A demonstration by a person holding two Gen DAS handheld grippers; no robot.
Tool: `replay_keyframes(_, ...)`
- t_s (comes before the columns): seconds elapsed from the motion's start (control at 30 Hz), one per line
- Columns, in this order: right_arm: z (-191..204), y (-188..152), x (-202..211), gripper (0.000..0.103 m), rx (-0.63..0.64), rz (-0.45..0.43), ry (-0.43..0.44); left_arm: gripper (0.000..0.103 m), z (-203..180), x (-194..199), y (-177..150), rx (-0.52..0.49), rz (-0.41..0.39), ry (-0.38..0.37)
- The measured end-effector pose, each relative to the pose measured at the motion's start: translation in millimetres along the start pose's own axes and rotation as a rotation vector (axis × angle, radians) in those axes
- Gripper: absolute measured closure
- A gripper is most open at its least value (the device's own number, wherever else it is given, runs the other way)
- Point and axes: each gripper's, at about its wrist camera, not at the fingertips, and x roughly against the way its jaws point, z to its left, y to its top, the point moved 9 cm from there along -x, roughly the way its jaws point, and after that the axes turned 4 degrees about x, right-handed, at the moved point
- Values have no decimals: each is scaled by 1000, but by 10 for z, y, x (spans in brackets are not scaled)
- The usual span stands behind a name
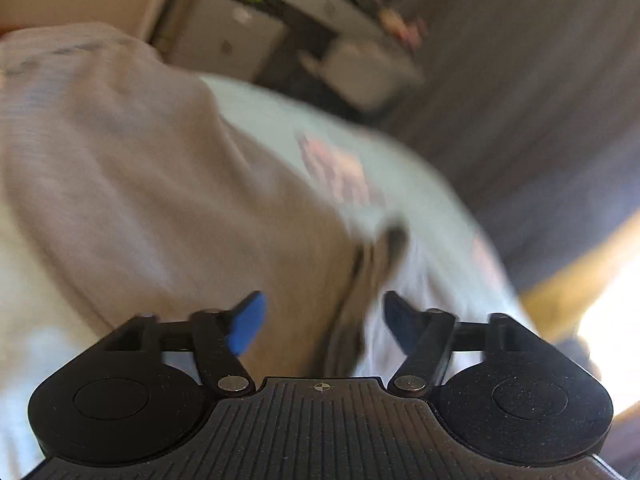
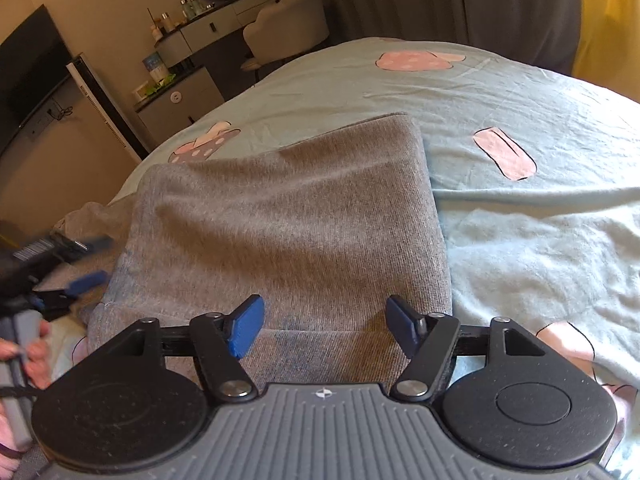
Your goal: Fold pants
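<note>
Two grippers are presented with jaws apart and nothing held. The right gripper (image 2: 323, 326) is poised over the near edge of the grey pants (image 2: 288, 224), its blue pads (image 2: 246, 330) standing clear on either side of the cloth with no pinch applied. The left gripper (image 1: 322, 326) is likewise spread wide over a blurred fabric edge; in the right wrist view it (image 2: 86, 264) is seen just beside the left side of the garment, free of it. The pants are laid as a compact rectangle on the pale blue bedsheet (image 2: 520, 240), one uneven portion protruding at the left. A fold is judged complete. For the next move, either that loose left portion is to be tidied or a further fold is to be taken, for which both jaws must be closed on an edge.
</note>
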Motion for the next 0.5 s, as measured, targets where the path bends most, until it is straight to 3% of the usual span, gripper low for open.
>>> replay_keyframes(0.1,-20,-6,-2,29,-6,-2,8,14,378,363,453,159,-131,11)
replay_keyframes(0.2,-38,3,-9,27,-22,-6,18,10,900,608,782,268,-197,39)
replay_keyframes(0.33,-50,8,-33,23,-35,-6,25,11,1624,647,972,381,-224,140)
replay_keyframes(0.43,-40,10,-51,21,-31,-6,21,12,1985,584,1020,489,-188,91)
replay_keyframes(0.5,-29,11,-68,20,-24,-5,13,13,2062,498,1046,509,-174,53)
